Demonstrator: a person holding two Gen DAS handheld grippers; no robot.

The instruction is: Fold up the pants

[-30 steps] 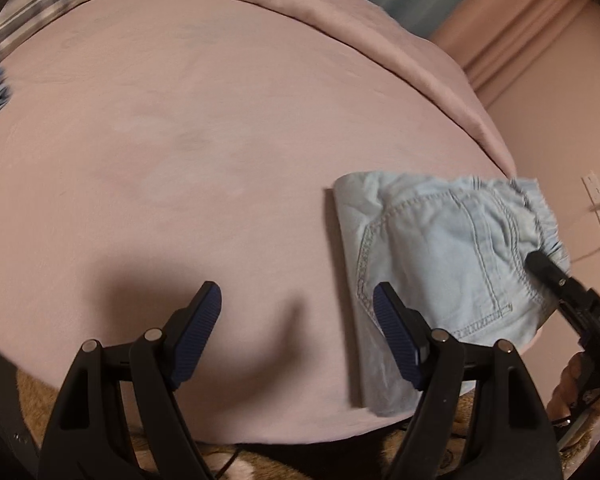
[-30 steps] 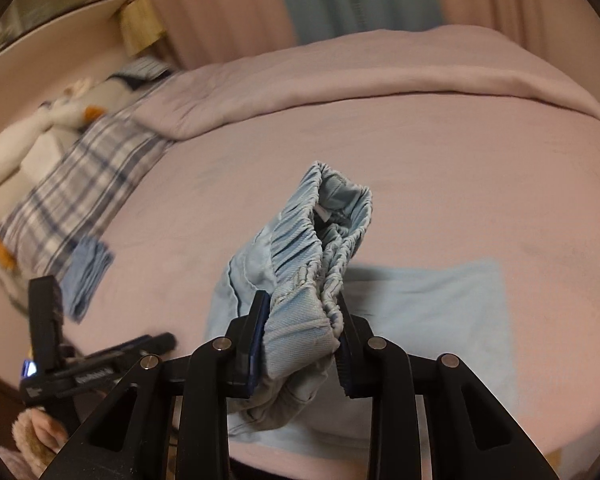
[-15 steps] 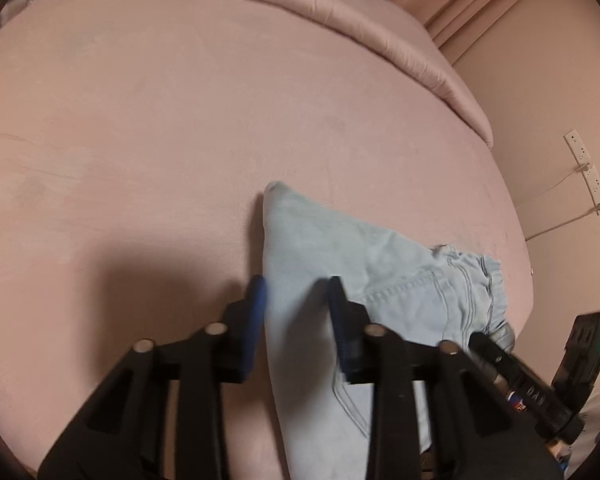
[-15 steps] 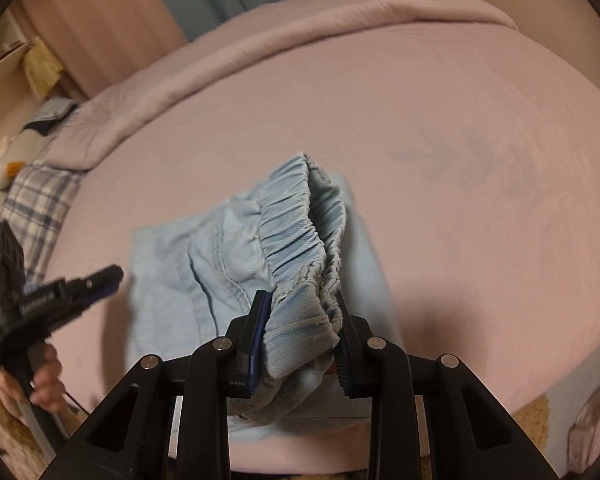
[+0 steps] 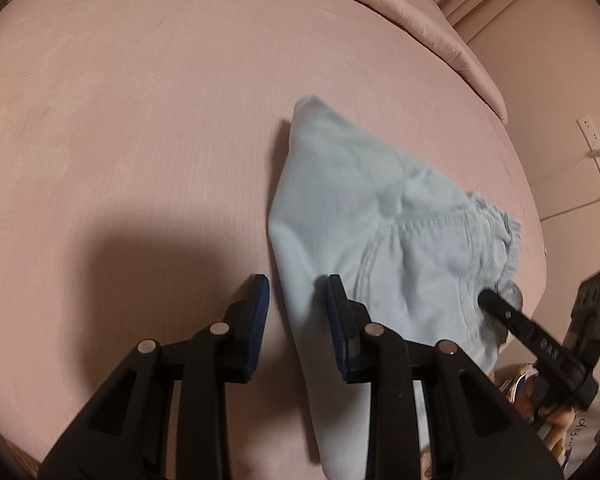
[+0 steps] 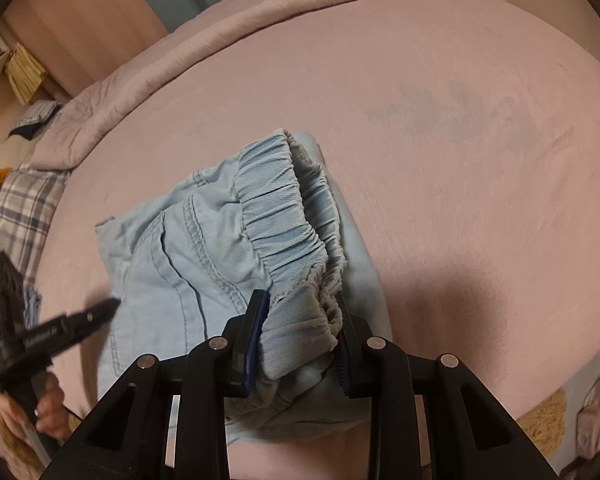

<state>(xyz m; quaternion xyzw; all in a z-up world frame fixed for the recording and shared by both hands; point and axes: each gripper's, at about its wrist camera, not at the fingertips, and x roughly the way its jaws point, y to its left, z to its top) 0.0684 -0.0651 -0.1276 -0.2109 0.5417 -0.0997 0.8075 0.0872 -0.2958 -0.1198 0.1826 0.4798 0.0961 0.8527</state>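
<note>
Light blue denim pants (image 5: 340,200) lie folded on the pink bed (image 5: 140,120), near its front right edge. My left gripper (image 5: 296,292) straddles their left folded edge. Its jaws stand narrow and are opening. The right pad touches the cloth, and a sliver of shadowed bed shows beside the left pad. My right gripper (image 6: 300,304) is shut on the gathered elastic waistband (image 6: 284,216) and holds it low over the folded legs (image 6: 356,248). One finger of the right gripper (image 5: 500,312) shows at the pants' right side. The left gripper (image 6: 96,312) shows blurred at the left.
A rolled pink duvet (image 6: 260,12) runs along the bed's far edge. A plaid pillow (image 6: 20,208) lies at the left. A wall socket strip (image 5: 596,152) with a cable is on the right wall. A hand (image 6: 48,404) holds the left gripper's handle.
My left gripper has narrowed from wide open and moved onto the pants' folded edge. The right gripper has brought the raised waistband down towards the folded legs.
</note>
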